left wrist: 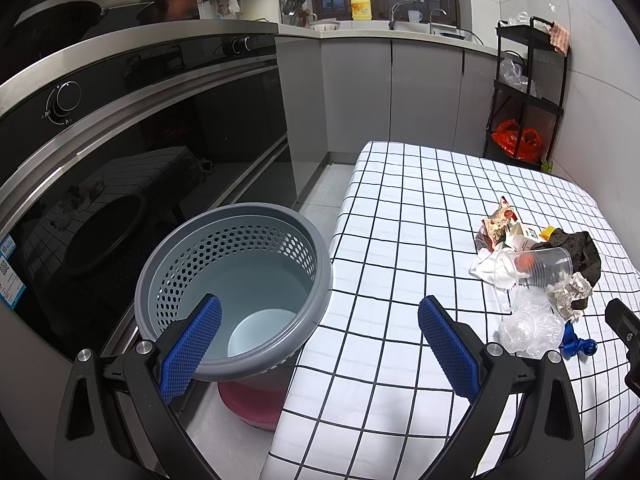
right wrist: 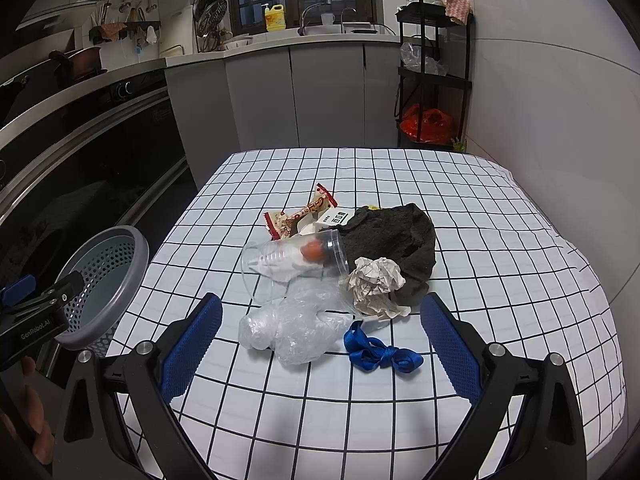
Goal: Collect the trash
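Both tools are at the approach stage; nothing has been picked up, and the bin (left wrist: 240, 280) looks empty apart from a pale disc at its bottom. The right gripper (right wrist: 320, 344) hangs spread wide and empty over the near edge of the table (right wrist: 500, 240), its fingers flanking the front of the trash pile. Nearest to it lie a blue ribbon (right wrist: 382, 354) and a clear bag (right wrist: 288, 332), side by side and just apart. Behind these sit a paper ball (right wrist: 374, 284) and a tipped clear cup (right wrist: 294, 260) with an orange object inside; farther back lie a dark cloth (right wrist: 394, 240), a small carton (right wrist: 334, 218) and a red-printed wrapper (right wrist: 298, 218). The left gripper (left wrist: 320, 344) is likewise released and empty, poised over the bin rim and table edge. The bin stands on a red base beside the table, on the left, in front of a dark oven (left wrist: 120, 160). The next move probably calls for lowering the right gripper onto one front item and clamping it; the ribbon and bag are thin and may slip. The carry leftward must clear the left gripper. A rack (right wrist: 434, 72) stands beyond, clear of the work.
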`<state>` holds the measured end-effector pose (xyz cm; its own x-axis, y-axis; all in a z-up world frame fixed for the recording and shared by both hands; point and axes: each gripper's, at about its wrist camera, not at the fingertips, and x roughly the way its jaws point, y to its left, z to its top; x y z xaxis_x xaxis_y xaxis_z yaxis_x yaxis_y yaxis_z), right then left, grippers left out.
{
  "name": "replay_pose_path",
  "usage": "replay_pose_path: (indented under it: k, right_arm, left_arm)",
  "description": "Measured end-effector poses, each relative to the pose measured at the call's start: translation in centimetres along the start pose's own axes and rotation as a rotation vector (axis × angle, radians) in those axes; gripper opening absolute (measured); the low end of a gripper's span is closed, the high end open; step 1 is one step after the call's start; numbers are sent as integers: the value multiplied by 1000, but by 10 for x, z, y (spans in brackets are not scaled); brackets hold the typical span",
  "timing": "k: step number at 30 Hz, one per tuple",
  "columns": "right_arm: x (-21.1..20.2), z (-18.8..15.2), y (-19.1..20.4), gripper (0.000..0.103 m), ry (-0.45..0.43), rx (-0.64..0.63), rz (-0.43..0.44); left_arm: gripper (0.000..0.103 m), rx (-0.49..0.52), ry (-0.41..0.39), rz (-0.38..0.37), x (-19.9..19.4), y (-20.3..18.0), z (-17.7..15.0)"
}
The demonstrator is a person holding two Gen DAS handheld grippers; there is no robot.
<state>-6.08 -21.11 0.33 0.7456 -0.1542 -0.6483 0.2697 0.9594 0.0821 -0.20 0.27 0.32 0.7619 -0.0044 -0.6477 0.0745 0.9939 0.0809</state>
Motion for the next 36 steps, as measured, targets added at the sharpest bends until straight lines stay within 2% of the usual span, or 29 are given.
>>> replay_pose_path:
  k: [36]
  right_arm:
    - [1, -1, -8, 95, 7, 4, 5]
  left_arm:
    - [97, 6, 9, -8, 2, -2, -1]
